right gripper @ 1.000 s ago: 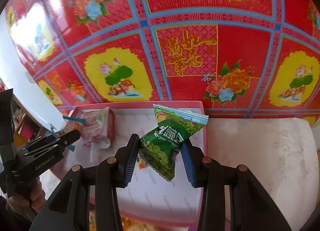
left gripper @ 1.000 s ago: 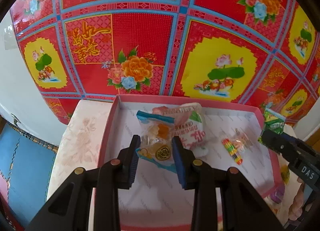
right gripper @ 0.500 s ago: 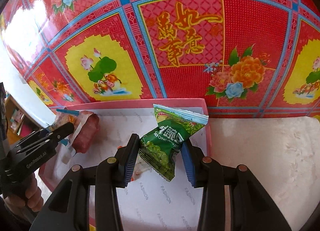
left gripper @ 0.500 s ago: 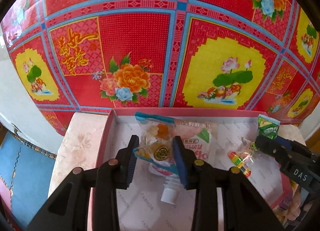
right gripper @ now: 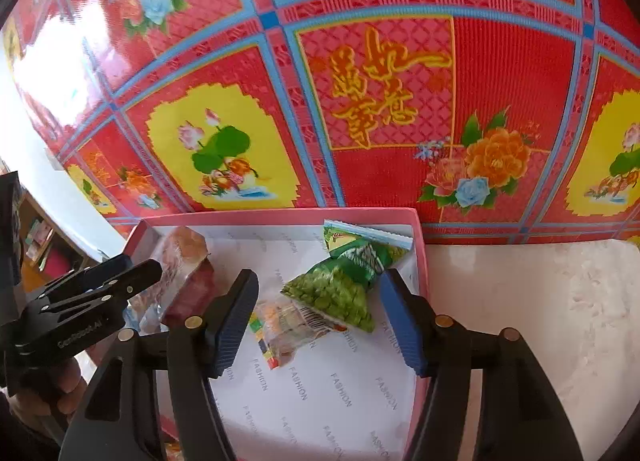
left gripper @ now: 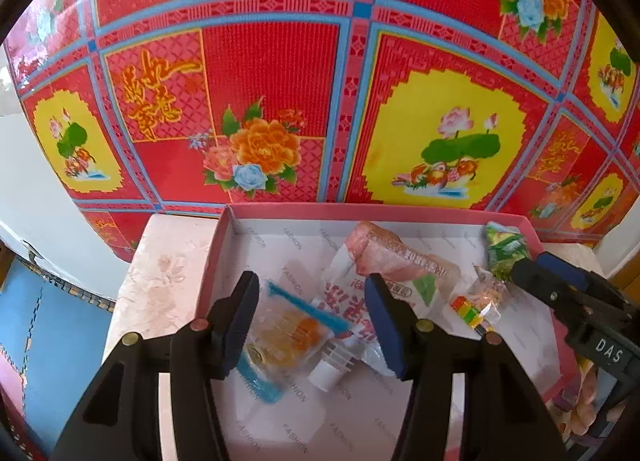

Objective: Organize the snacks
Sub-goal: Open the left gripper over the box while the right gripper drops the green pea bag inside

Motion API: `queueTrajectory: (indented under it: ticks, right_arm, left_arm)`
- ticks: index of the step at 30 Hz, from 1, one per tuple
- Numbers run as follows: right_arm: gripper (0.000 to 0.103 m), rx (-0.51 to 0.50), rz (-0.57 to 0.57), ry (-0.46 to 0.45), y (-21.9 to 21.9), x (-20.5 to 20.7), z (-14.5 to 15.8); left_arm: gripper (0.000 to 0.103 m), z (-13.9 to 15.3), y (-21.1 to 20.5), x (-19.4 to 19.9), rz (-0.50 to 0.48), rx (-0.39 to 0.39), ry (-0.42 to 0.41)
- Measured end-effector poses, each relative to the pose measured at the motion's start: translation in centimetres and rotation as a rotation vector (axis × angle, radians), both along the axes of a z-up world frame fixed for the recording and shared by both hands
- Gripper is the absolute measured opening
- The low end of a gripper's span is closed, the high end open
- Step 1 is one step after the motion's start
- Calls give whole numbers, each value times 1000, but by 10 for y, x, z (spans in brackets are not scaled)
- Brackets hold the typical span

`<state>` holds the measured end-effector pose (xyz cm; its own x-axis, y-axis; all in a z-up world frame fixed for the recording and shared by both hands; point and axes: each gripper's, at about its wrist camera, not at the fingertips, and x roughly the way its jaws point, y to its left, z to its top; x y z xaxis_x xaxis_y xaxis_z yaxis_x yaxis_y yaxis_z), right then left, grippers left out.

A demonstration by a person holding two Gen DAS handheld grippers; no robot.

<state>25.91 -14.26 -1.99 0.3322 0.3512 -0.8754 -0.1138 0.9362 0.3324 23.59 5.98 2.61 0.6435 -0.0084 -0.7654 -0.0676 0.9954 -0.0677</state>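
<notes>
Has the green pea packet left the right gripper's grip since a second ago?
Yes. The green pea packet now lies in the pink box by its right wall, and the right gripper is open.

Two close wrist views, shared box [left gripper: 224, 229]

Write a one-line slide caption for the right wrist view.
Open right gripper over the green pea packet lying in the pink tray, beside a clear candy packet.

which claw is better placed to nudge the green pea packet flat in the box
Right. The right claw is open, and the green pea packet lies between its fingers in the pink box; the left claw straddles other snacks.
</notes>
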Motion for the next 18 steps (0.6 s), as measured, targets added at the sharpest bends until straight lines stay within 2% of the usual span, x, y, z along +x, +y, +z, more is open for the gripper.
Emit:
queueTrajectory:
  ticks: [18]
  right_arm:
    - [65, -6, 11, -22, -12, -32, 37]
  left_arm:
    - [59, 30, 5, -48, 4, -29, -14]
